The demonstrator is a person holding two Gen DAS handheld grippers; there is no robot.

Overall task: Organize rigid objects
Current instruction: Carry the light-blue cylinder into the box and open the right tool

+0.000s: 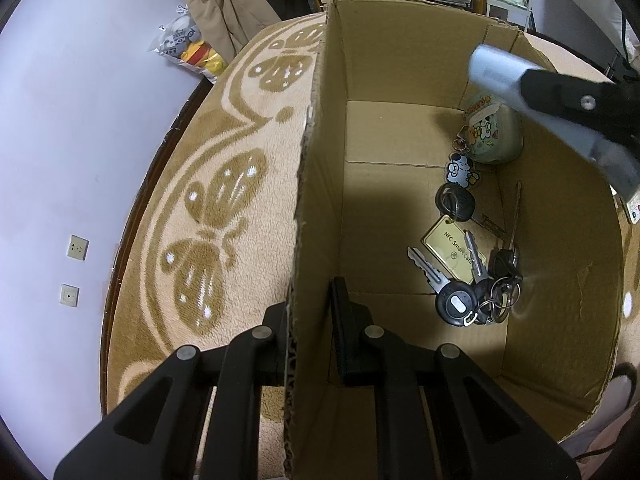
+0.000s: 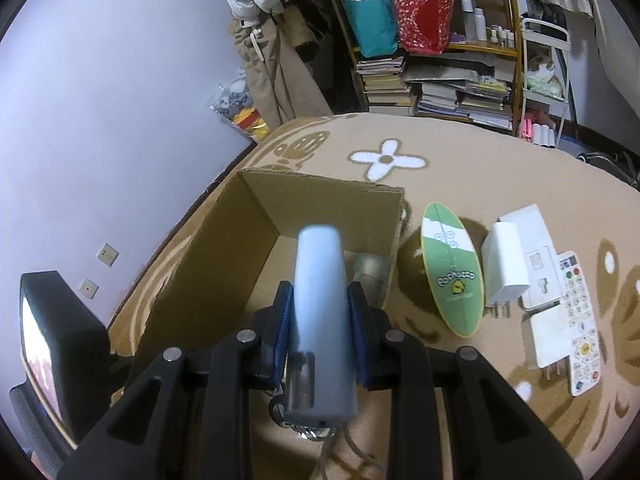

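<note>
My left gripper [image 1: 310, 308] is shut on the near left wall of an open cardboard box [image 1: 320, 184], one finger outside and one inside. On the box floor lie a bunch of keys [image 1: 460, 296], a yellow NFC card [image 1: 448, 252], a black key fob [image 1: 456, 202], a dog charm [image 1: 460, 170] and a green pouch [image 1: 492, 132]. My right gripper [image 2: 320, 292] is shut on a silver-blue oblong object [image 2: 320, 320], held above the box [image 2: 320, 200]. In the left wrist view the oblong object [image 1: 500, 72] and the right gripper [image 1: 560, 108] hang over the box's right side.
On the patterned carpet right of the box lie a green oval case [image 2: 452, 276], a white box [image 2: 536, 240], two white plug adapters [image 2: 504, 268] and a white remote [image 2: 580, 320]. Shelves of books [image 2: 440, 92] stand behind. A wall [image 2: 100, 120] runs along the left.
</note>
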